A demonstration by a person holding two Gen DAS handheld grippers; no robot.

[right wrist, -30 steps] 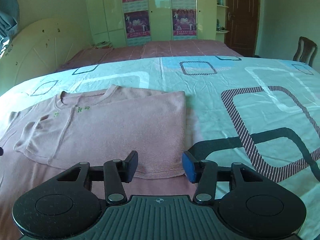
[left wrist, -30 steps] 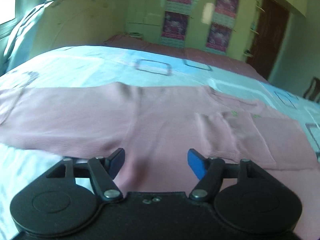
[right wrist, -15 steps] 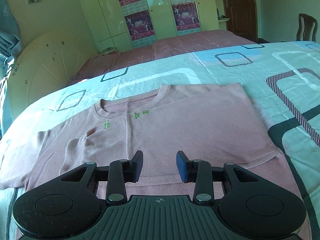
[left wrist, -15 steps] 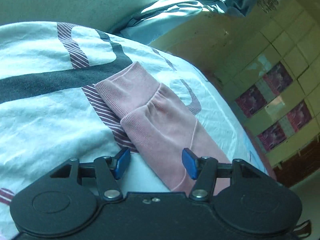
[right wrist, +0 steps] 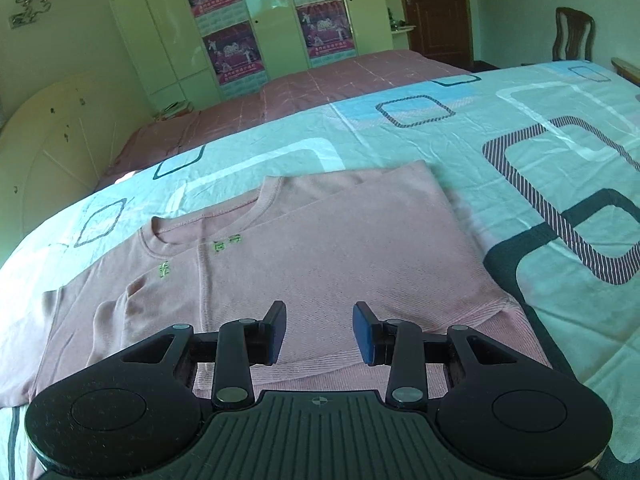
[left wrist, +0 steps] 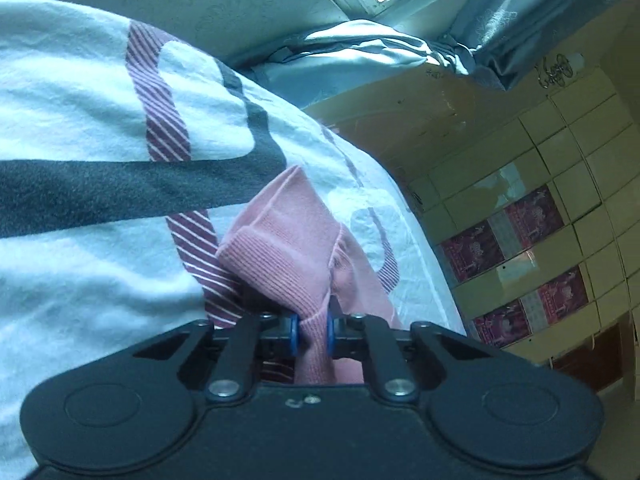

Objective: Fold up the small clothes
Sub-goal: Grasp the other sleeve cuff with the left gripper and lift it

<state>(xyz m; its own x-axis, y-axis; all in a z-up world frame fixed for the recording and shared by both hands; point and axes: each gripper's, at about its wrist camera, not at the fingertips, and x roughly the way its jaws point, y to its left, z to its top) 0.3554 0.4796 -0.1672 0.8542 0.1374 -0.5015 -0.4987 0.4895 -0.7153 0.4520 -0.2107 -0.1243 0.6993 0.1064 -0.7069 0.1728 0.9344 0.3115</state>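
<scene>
Sleeve fold — cuff gripped
Left gripper point(left wrist: 311, 334) pinches the pink sleeve cuff point(left wrist: 280, 264); right gripper point(right wrist: 319, 334) hovers parted, empty, above the sweater point(right wrist: 320, 256) — next, carry the cuff across.

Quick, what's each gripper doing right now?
Left gripper: shut on the pink sleeve.
Right gripper: open, empty, above the pink shirt.

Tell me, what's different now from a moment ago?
The left tool swung toward the pink sweater's sleeve cuff, then shut on it, bunching the cuff up off the bedsheet. The right tool stayed open above the sweater's folded body, which lies as before.
</scene>
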